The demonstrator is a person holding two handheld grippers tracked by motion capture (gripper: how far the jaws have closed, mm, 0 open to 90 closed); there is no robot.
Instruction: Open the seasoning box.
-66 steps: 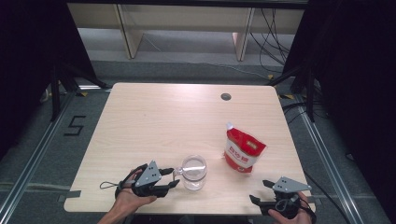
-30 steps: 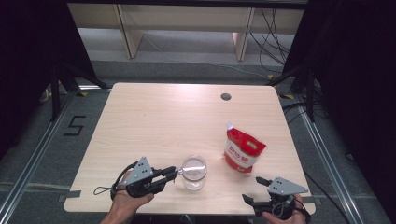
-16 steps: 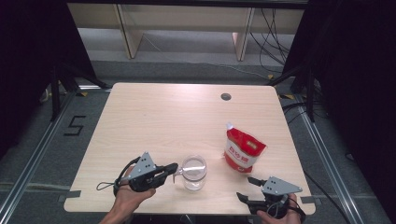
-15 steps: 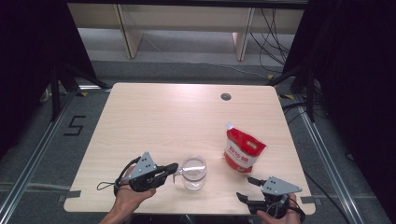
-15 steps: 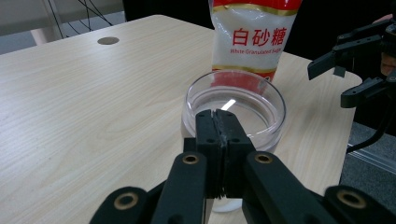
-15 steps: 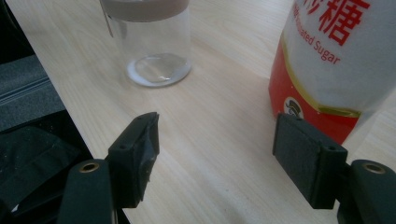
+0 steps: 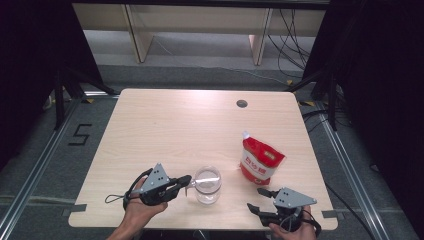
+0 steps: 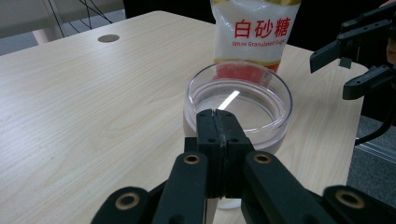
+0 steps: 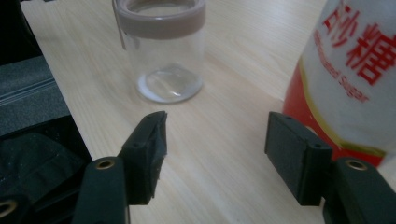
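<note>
At the near edge of the surface (image 7: pixel 165 130), left of centre, the left gripper (image 7: pixel 183 181) has its jaws pressed fully together, pads meeting face to face in the left gripper view with nothing visible between them. Jaw tips sit at the near-left rim of the glass jar (image 7: pixel 207 184); whether they touch the rim cannot be told. A thin metal piece lies between the tips and the jar in the high view, too small to identify. The hand (image 7: pixel 140 210) holds this gripper from below, cable looping to its left.

Glass jar: clear, upright, empty as far as can be seen, with a pale mauve band around the rim (image 9: pixel 161 21). It stands near the near edge, roughly at mid-width.

Right gripper (image 7: pixel 256 199) sits at the near-right of the surface, jaws spread wide apart and holding nothing; bare wood shows between them in the right gripper view. Jaws point left and slightly far, toward the jar, well apart from it.

Sugar bag (image 7: pixel 261 161): red and white pouch, upright, printed "White Granulated Sugar" (image 8: pixel 254 32). It stands right of the jar and slightly farther, apart from it, just beyond the right gripper's jaws.

Far side of the surface: round dark grommet hole (image 7: pixel 242 104).
</note>
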